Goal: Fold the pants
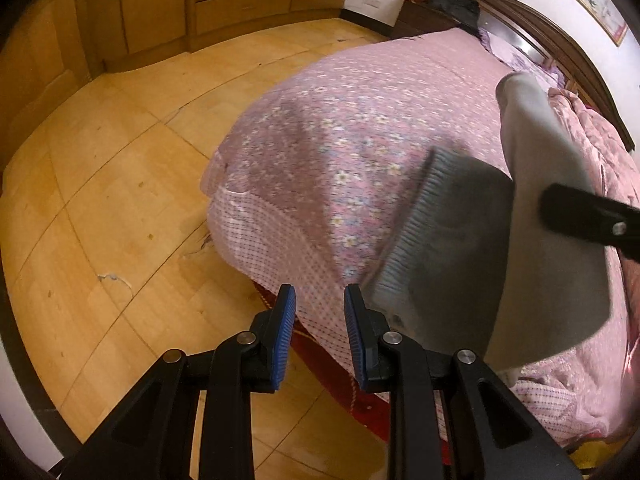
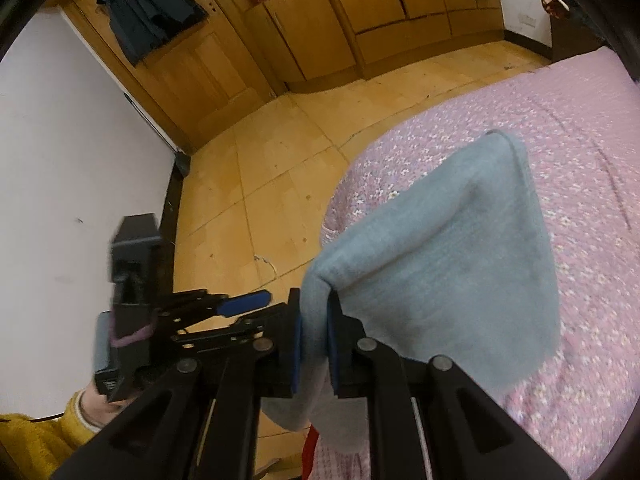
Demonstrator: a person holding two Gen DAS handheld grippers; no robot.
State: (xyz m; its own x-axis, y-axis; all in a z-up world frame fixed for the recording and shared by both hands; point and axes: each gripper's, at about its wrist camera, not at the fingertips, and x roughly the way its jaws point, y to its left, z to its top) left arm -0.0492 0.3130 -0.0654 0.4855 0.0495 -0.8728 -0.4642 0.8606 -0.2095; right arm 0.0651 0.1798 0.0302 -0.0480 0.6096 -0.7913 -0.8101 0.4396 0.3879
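Observation:
The grey pants [image 2: 452, 264] hang folded over the pink floral bed [image 2: 580, 152], lifted at one edge. My right gripper [image 2: 314, 344] is shut on the pants' edge, cloth pinched between its blue pads. In the left wrist view the pants [image 1: 532, 248] show their ribbed cuff [image 1: 408, 232] just right of my left gripper [image 1: 320, 312], which is open and empty at the bed's corner. The right gripper's black finger [image 1: 592, 220] shows against the cloth. The left gripper [image 2: 244, 304] also shows in the right wrist view, left of the pants.
Wooden floor [image 1: 112, 200] lies left of the bed [image 1: 360, 128]. Wooden wardrobes [image 2: 312, 28] line the far wall, with a dark jacket [image 2: 148, 16] hanging on a door. A dark headboard [image 1: 552, 36] and a nightstand [image 1: 424, 12] stand at the bed's far end.

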